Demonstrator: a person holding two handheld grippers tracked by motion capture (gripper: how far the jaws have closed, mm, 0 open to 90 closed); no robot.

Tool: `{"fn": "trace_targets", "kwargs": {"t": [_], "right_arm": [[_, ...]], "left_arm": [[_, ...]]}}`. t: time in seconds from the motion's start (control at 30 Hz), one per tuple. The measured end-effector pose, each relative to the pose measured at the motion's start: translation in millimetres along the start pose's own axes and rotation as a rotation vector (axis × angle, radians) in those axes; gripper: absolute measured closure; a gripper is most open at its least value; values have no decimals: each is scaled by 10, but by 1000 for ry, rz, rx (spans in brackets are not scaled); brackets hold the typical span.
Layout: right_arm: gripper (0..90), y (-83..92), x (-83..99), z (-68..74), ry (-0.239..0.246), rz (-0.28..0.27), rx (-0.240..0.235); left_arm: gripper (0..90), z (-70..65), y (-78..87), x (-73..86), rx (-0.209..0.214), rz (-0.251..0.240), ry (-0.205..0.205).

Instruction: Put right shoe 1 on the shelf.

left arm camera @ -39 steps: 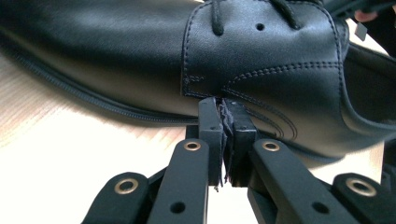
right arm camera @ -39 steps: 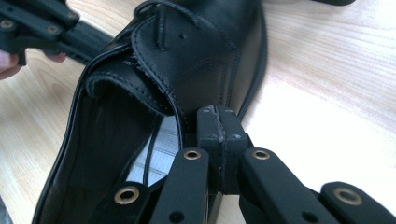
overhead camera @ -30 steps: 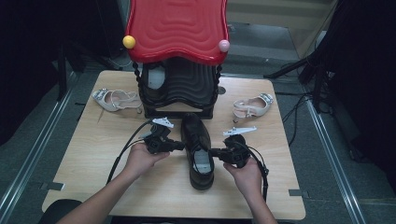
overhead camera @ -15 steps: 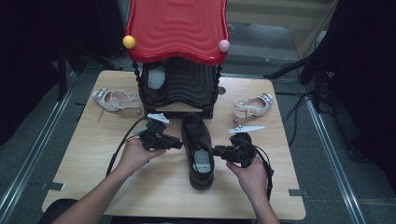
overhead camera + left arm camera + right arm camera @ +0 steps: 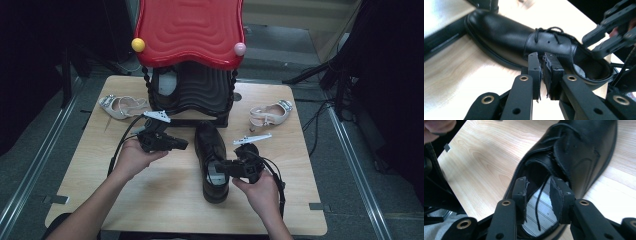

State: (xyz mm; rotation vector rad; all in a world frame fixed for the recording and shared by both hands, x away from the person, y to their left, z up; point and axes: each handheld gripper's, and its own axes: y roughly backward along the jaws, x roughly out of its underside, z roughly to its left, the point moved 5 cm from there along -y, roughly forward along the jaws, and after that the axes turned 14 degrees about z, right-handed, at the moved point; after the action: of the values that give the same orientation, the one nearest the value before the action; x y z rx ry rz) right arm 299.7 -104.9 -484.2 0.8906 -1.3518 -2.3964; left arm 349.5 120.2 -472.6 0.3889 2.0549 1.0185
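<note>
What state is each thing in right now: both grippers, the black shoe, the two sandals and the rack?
Left gripper: shut, empty, beside the shoe.
Right gripper: open, jaws over the shoe's opening.
Black dress shoe: upright on its sole, toe toward the rack, one lace end lying inside.
Left white sandal: lying on the table, untouched.
Right white sandal: lying on the table, untouched.
Red-topped rack: standing at the table's far edge.

Shoe (image 5: 212,160) on table (image 5: 165,200), before stand (image 5: 192,92).

Two pale sandals (image 5: 120,106) (image 5: 270,113) on the wooden table (image 5: 165,200), flanking a red-topped black stand (image 5: 192,60).
</note>
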Motion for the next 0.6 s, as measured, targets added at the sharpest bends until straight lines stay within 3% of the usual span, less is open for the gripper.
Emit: {"fn": "trace_targets", "kwargs": {"t": [0.23, 0.6], "right_arm": [[646, -123, -94, 108, 14, 29, -17], [624, -342, -202, 222, -10, 90, -10]], "left_arm": [[870, 29, 184, -102, -9, -12, -6], [896, 54, 486, -344, -20, -33, -12]]}}
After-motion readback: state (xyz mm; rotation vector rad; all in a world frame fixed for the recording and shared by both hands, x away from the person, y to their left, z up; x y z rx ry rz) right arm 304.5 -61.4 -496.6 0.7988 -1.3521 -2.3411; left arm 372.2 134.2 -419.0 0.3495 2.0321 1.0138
